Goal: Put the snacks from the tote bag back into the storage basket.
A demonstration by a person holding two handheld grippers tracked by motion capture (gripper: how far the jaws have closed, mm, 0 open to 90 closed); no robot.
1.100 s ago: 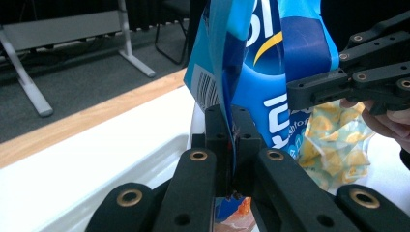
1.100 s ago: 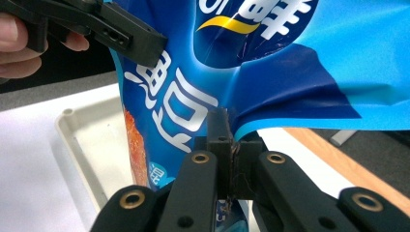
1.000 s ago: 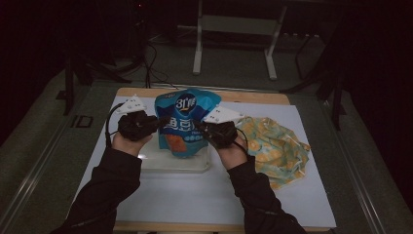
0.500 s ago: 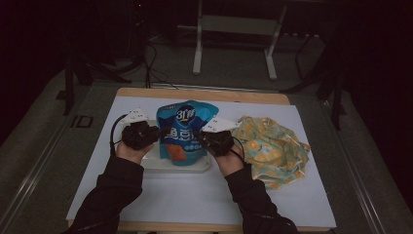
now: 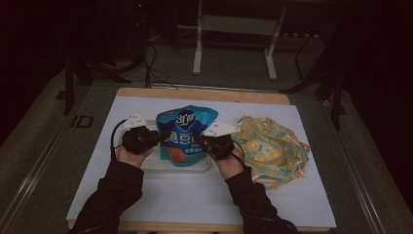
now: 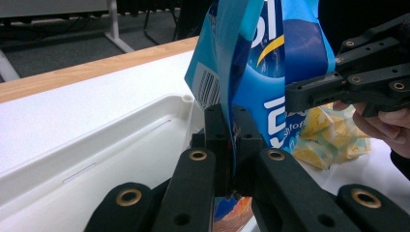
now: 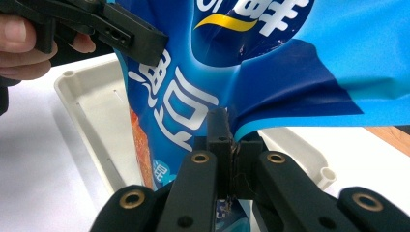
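Note:
A blue snack bag with white lettering stands upright over a white tray in the middle of the table. My left gripper is shut on the bag's left edge, the foil pinched between its jaws. On the opposite side my right gripper is shut on the bag's right edge. The bag hangs between the two grippers, its lower end down in the tray. In the left gripper view the right gripper's black jaws show at the right; in the right gripper view the left gripper's jaws show at the top left.
A crumpled yellow and teal patterned cloth lies on the white table cover right of the tray. The wooden table edge runs along the back. Table legs and cables stand on the dark floor beyond.
Both hands have lowered the bag toward the tray, nearer the front of the table. The grip on both edges is unchanged.

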